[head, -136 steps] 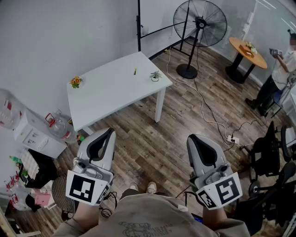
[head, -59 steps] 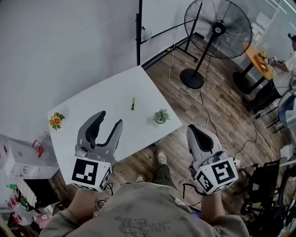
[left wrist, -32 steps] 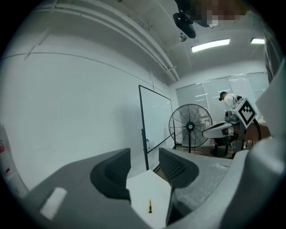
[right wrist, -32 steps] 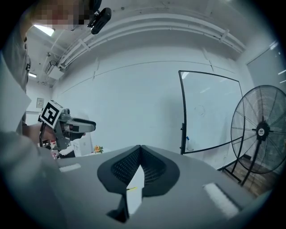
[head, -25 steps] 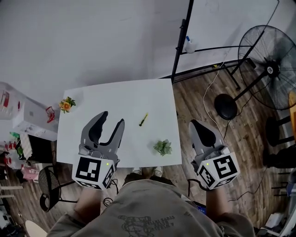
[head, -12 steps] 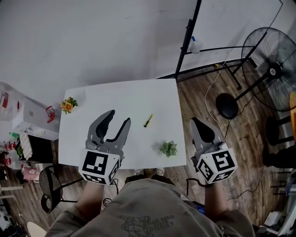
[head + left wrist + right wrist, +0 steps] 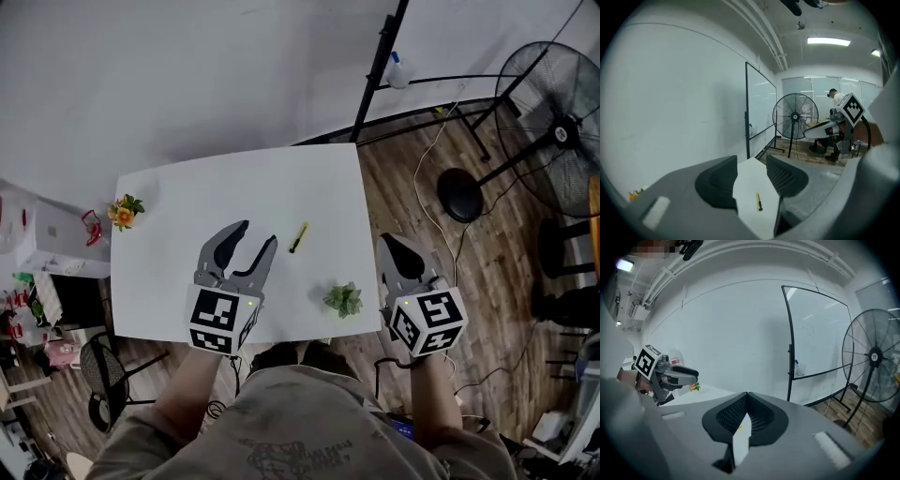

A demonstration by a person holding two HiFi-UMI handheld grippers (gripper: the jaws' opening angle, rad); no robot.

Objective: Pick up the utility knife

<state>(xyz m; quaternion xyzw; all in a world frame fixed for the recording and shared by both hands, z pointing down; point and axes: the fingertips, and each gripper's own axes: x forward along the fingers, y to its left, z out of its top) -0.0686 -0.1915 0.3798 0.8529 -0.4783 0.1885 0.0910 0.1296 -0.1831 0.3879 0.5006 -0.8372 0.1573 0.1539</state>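
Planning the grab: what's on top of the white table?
A utility knife, a small green plant and orange flowers. The left tongs hide some tabletop.

Light: muted, even indoor; a ceiling light (image 7: 828,41) glows in the left gripper view.
Shadows: soft.
Edges: fisheye bending, black corners in gripper views.

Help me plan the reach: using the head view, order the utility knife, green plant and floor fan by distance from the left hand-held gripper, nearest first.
1. Utility knife, just right of the left hand-held gripper.
2. Green plant, near-right corner of the table.
3. Floor fan, off the table, far right.
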